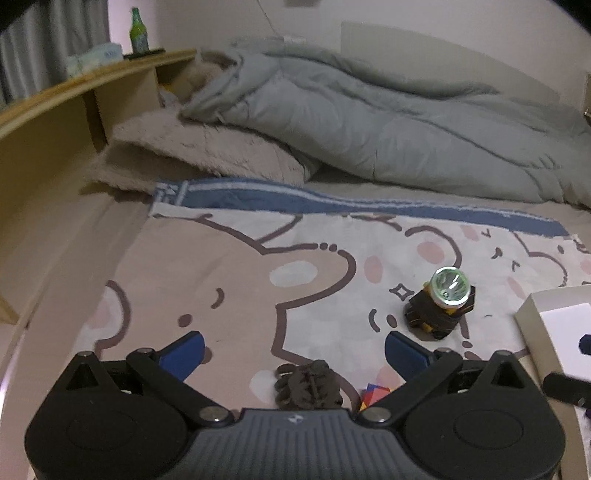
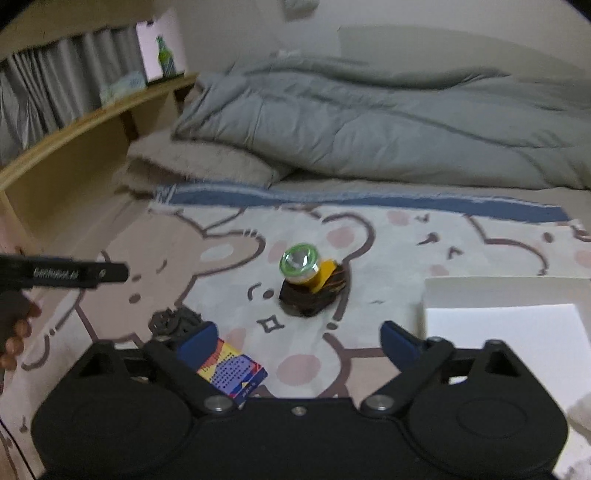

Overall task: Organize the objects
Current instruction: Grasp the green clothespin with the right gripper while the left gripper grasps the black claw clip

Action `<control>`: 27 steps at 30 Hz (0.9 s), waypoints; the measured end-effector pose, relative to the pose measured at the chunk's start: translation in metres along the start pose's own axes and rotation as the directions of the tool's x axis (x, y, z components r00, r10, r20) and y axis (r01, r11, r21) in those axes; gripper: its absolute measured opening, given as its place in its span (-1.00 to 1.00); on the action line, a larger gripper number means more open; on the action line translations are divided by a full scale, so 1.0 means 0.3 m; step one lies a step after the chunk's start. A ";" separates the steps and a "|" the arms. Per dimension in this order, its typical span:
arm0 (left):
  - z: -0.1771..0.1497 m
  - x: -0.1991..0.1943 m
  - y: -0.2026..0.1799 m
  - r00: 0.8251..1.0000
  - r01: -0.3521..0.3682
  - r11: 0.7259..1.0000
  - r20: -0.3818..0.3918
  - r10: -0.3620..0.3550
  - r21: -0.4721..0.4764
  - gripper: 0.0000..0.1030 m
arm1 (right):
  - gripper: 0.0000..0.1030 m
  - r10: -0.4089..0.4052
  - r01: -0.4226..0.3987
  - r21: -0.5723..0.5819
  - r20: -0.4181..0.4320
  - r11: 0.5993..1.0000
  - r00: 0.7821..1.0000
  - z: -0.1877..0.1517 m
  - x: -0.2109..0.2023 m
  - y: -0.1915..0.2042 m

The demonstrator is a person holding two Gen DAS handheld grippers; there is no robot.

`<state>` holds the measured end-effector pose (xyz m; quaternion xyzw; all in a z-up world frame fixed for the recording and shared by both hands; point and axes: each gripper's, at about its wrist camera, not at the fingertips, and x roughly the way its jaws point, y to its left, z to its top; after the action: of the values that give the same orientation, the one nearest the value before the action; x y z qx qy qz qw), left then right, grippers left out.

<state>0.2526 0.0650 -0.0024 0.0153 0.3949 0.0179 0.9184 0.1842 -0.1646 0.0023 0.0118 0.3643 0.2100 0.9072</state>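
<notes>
A headlamp [image 1: 443, 302] with a round lens and black-and-yellow strap lies on the cartoon bear blanket [image 1: 221, 266]; it also shows in the right wrist view [image 2: 306, 277]. A dark knotted bundle [image 1: 308, 384] lies just below my open, empty left gripper [image 1: 293, 350]; it also shows in the right wrist view [image 2: 173, 321]. A colourful card box [image 2: 232, 369] lies under my open, empty right gripper [image 2: 297, 339]; its corner shows in the left wrist view [image 1: 373, 395]. A white open box [image 2: 517, 325] sits at the right, also in the left wrist view [image 1: 554, 325].
A rumpled grey duvet [image 1: 369, 122] and a beige fluffy pillow [image 1: 192, 151] lie at the back of the bed. A wooden headboard shelf [image 1: 74, 110] at left carries a green bottle [image 1: 138, 31]. The other gripper's finger [image 2: 74, 275] shows at left.
</notes>
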 end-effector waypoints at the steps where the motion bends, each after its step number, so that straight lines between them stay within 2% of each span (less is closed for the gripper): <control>1: 0.006 0.025 -0.003 1.000 -0.002 1.000 -0.014 0.002 0.006 0.98 | 0.81 0.000 0.000 -0.015 -0.015 1.000 1.000 0.002 0.027 0.004; 6: 0.004 0.119 -0.018 0.996 -0.020 0.999 -0.091 0.023 0.036 0.98 | 0.64 0.010 -0.023 -0.101 -0.122 0.995 0.993 -0.009 0.164 0.023; 11: -0.030 0.197 -0.025 0.986 -0.020 1.000 -0.166 0.021 0.003 0.90 | 0.56 0.071 -0.093 -0.102 -0.205 0.990 0.976 -0.056 0.244 0.001; 19: -0.096 0.300 -0.039 0.970 -0.016 1.000 -0.244 0.013 -0.011 0.83 | 0.53 0.152 -0.198 -0.144 -0.280 0.970 0.948 -0.127 0.259 -0.030; 23: -0.116 0.348 -0.051 0.959 -0.020 1.000 -0.282 0.022 0.011 0.82 | 0.48 0.135 -0.211 -0.213 -0.322 0.954 0.937 -0.175 0.274 -0.017; 25: -0.127 0.367 -0.054 0.956 -0.016 1.000 -0.293 0.018 0.011 0.81 | 0.37 0.128 -0.215 -0.238 -0.336 0.947 0.933 -0.191 0.283 -0.009; 27: -0.135 0.386 -0.056 0.954 -0.014 1.000 -0.299 0.014 0.003 0.72 | 0.36 0.128 -0.224 -0.261 -0.339 0.939 0.932 -0.199 0.288 -0.002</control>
<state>0.3032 0.0541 -0.1148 0.0158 0.5291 0.0263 0.8480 0.2005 -0.1393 -0.0982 -0.1249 0.4672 0.3423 0.8056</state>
